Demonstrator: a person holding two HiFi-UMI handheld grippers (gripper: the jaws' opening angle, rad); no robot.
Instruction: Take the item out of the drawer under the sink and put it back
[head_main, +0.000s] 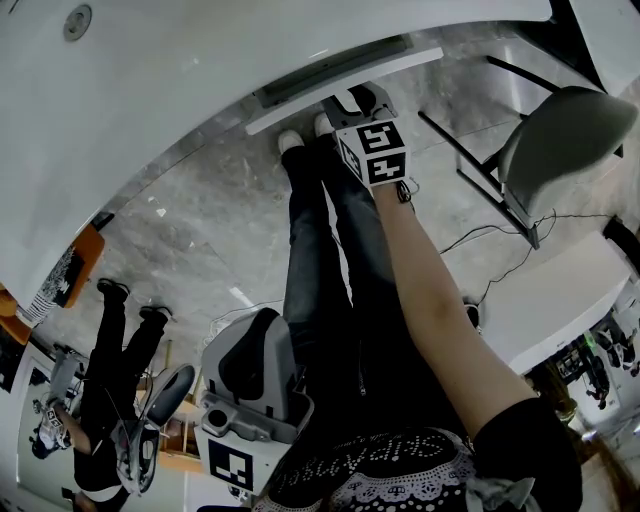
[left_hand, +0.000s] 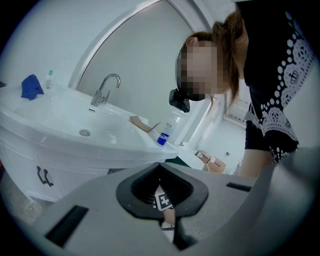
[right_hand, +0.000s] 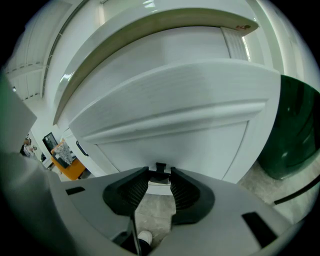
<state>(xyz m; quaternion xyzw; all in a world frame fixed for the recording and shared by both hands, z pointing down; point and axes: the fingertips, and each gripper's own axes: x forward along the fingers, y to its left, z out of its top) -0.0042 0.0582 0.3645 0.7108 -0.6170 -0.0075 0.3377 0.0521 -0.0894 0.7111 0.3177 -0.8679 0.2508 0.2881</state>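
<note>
**A:** Head view gives the big picture. The white sink cabinet (head_main: 130, 120) fills the upper left, and the drawer (head_main: 345, 85) under it looks shut or barely cracked. It's hard to say from this angle.

**B:** So the step in hand is opening it?

**A:** I'd judge so. In the right gripper view the right gripper (right_hand: 159, 175) is up at the drawer front. Its jaws are drawn in on the small dark handle (right_hand: 160, 167) at the lower edge.

**B:** And the left gripper (left_hand: 160, 165)?

**A:** It's held low by the person's body, jaws together with nothing between them.

**B:** Where's the item?

**A:** No view shows it. Presumably it's inside the drawer.

**B:** Next move?

**A:** A straight pull toward the person, keeping the pinch firm so the handle doesn't slip out. That leaves the left gripper free to open and reach in.
</note>
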